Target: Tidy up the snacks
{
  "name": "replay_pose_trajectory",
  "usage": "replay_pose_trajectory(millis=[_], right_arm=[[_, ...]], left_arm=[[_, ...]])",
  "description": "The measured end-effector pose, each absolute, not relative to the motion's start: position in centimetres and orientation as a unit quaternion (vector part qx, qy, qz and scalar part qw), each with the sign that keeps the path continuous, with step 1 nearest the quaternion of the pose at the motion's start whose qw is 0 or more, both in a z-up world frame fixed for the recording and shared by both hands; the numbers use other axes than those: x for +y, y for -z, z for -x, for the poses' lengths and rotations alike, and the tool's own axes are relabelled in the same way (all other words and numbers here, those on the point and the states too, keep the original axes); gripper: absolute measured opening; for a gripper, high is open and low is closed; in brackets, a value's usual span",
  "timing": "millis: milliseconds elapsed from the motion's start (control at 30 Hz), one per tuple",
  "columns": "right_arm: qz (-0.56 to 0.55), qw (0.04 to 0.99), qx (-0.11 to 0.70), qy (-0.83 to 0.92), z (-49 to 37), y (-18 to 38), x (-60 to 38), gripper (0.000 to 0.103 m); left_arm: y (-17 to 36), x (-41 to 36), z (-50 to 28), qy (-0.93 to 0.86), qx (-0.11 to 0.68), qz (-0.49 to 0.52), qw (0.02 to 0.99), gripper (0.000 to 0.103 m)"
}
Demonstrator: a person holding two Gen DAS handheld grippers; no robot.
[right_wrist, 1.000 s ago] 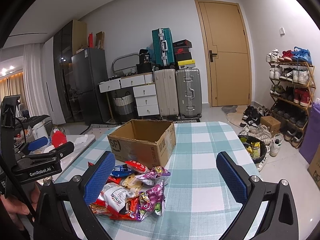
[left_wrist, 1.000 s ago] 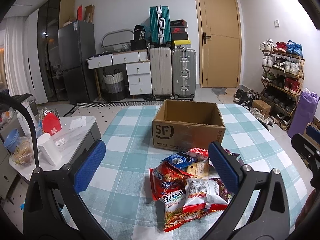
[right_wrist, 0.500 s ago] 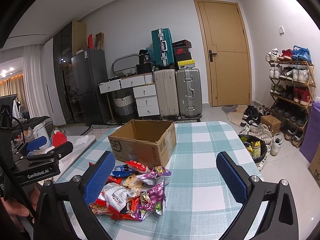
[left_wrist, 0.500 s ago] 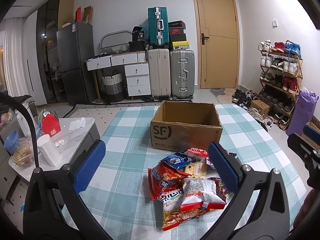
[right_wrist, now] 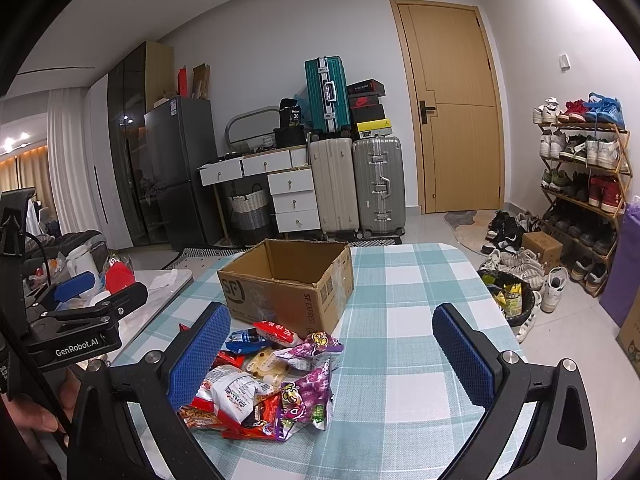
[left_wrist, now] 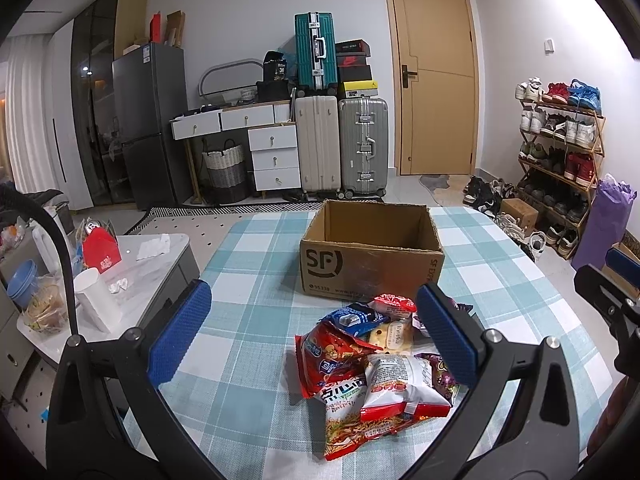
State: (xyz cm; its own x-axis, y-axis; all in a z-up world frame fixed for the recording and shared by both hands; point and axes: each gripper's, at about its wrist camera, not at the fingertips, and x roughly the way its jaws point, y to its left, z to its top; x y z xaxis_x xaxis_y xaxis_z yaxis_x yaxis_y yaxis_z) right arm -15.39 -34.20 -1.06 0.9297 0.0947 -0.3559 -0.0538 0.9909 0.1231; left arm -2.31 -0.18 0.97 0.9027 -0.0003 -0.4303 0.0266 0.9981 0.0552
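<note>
A heap of snack bags (left_wrist: 376,364) lies on the checked tablecloth, just in front of an open, empty cardboard box (left_wrist: 372,256) marked SF. My left gripper (left_wrist: 316,328) hovers open above the near left side of the heap, holding nothing. In the right wrist view the same heap of snack bags (right_wrist: 264,380) sits at the lower left before the cardboard box (right_wrist: 288,284). My right gripper (right_wrist: 332,352) is open and empty, over the heap's right edge. The left gripper's body (right_wrist: 76,320) shows at the far left, held by a hand.
The table (right_wrist: 404,320) ends at the right above a bin (right_wrist: 508,296) and scattered shoes. A low white side table (left_wrist: 132,264) with a cup, bowls and a red carton stands left. Suitcases, drawers, a fridge and a shoe rack line the walls.
Both views have shifted only slightly; the left gripper has drifted a little, so the box and heap sit marginally left in its view. Both grippers stay open.
</note>
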Motion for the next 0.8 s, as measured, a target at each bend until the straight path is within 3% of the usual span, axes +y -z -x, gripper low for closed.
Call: replay_pose_trajectory(millis=[800], right_arm=[[-0.061,0.979,0.192,-0.044,15.38,1.24,-34.04,0.103]], left_arm=[[-0.08,-0.29,2.31,0.011,0.226,-0.031,0.974,0.102]])
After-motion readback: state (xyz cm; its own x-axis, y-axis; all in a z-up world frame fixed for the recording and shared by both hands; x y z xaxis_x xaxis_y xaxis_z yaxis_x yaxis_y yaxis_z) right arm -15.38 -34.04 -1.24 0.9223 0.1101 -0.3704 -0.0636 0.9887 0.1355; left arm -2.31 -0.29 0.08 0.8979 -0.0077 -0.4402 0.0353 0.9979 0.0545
